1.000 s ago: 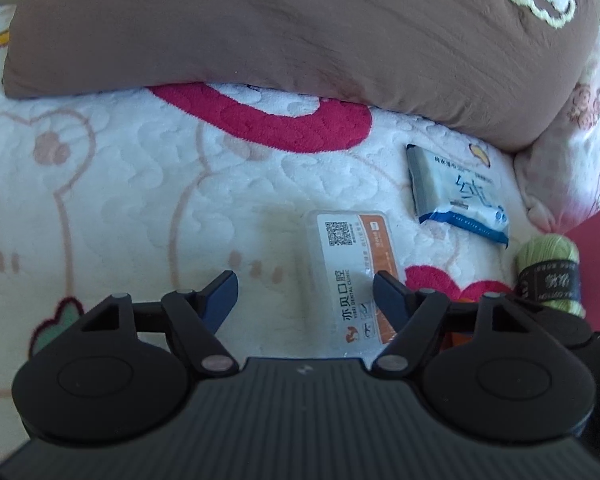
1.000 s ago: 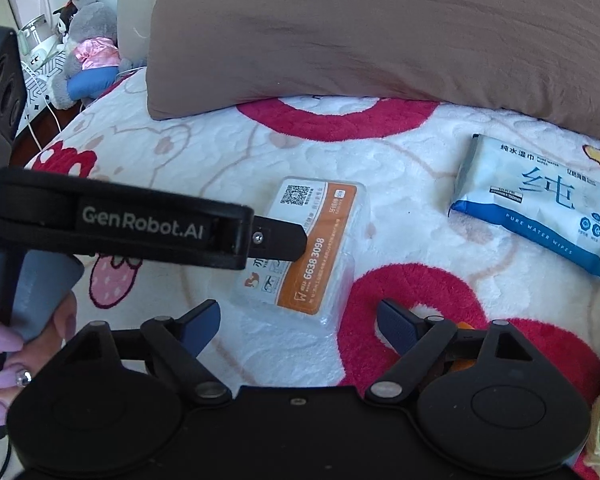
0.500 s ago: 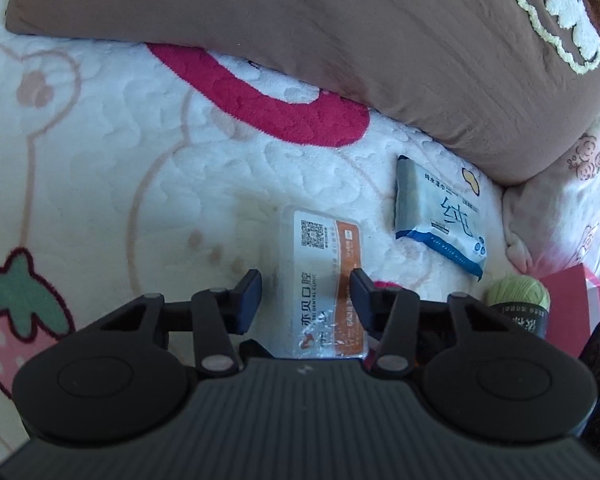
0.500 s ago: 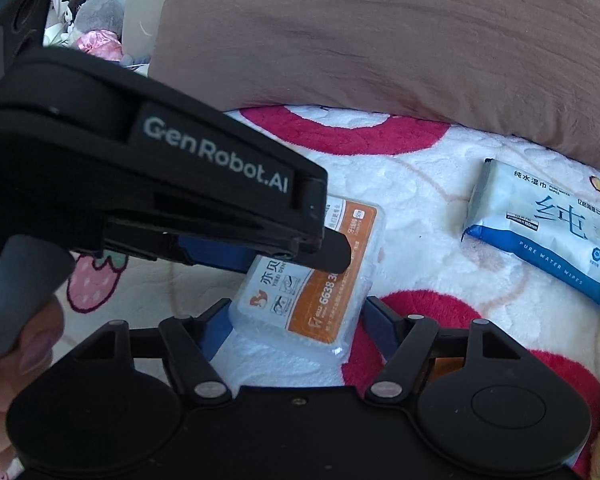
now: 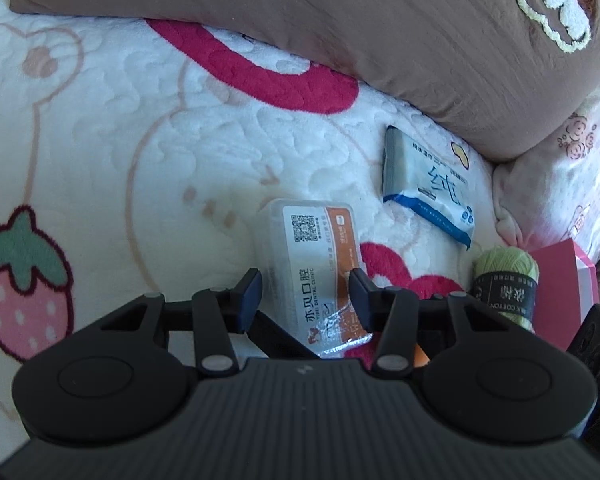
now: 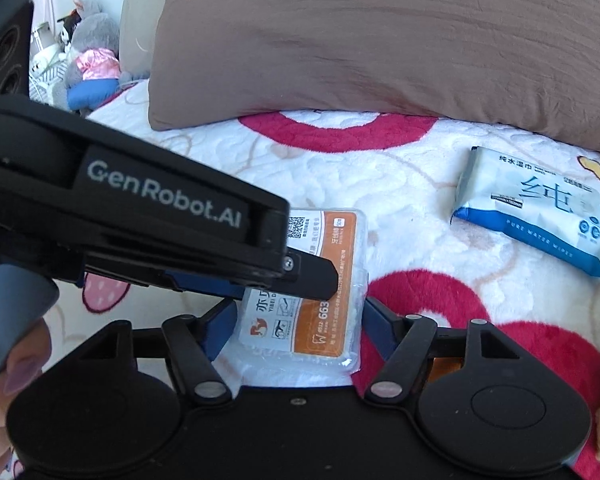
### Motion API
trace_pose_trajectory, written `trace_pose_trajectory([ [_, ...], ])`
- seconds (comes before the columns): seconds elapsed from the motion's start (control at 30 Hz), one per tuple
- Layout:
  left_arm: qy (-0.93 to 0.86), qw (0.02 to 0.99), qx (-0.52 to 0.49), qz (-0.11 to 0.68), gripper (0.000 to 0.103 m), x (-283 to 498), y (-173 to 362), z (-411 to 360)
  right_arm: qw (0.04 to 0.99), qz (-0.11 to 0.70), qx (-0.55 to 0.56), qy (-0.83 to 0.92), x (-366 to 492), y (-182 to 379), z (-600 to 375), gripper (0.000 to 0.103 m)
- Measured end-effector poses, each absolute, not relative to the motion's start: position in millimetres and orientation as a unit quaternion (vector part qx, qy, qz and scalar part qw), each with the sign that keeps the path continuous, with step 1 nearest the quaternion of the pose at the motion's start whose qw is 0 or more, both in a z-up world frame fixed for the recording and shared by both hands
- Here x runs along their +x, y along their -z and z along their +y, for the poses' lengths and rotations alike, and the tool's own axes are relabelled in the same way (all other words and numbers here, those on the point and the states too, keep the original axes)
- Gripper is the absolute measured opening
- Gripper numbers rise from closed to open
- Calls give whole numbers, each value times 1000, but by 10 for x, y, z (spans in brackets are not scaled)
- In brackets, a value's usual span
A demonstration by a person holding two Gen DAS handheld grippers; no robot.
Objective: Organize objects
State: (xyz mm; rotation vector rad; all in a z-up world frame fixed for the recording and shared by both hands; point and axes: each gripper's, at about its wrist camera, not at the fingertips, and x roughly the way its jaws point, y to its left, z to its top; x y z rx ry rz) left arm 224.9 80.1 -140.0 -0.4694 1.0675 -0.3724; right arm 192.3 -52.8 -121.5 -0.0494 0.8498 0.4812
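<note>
A clear plastic floss box [image 5: 320, 248] with a white and orange label lies on the patterned blanket. My left gripper [image 5: 306, 288] is shut on it, its blue pads pressing the box's long sides near the near end. In the right wrist view one of its fingers [image 6: 316, 276] crosses over the box [image 6: 340, 248]. My right gripper [image 6: 300, 316] straddles the same box from the near end. Its jaws are closing, with the pads close beside the box's edges and no clear press on them.
A blue and white wet wipes pack [image 5: 428, 188] lies to the right. A green yarn ball [image 5: 504, 280] and a pink box [image 5: 564, 284] sit further right. A brown pillow [image 6: 380, 40] fills the back. A plush toy [image 6: 92, 68] is far left, and a hand [image 6: 4, 380] holds the left gripper.
The left jaws have closed from wide apart onto the floss box. The right jaws have narrowed around it. The left gripper now crosses the right wrist view closer to the camera.
</note>
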Motion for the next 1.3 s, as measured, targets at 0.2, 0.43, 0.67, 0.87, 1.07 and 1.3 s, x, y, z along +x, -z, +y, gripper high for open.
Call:
trace_pose_trajectory([
  [0.2,189,811,-216,511,48,2038,1400,743,881,415,-35,-223,1731,1167,-597,73],
  [0.43,204,817,-167,513,50,1761,1355,537,884,413,-26,-218,1528,1149,-792,69],
  [0.67,212,816,-165,511,49,1635,1316,464,886,411,-14,-214,1456,1134,-938,69],
  [0.87,217,807,-167,523,51,1500,1340,382,879,437,-14,-189,1214,1111,-906,68],
  [1.07,224,794,-159,542,53,1390,1416,297,857,476,26,-194,1137,1160,-1084,70],
  [1.3,221,805,-154,528,53,1353,1436,289,847,483,84,-209,1035,1217,-1285,69],
])
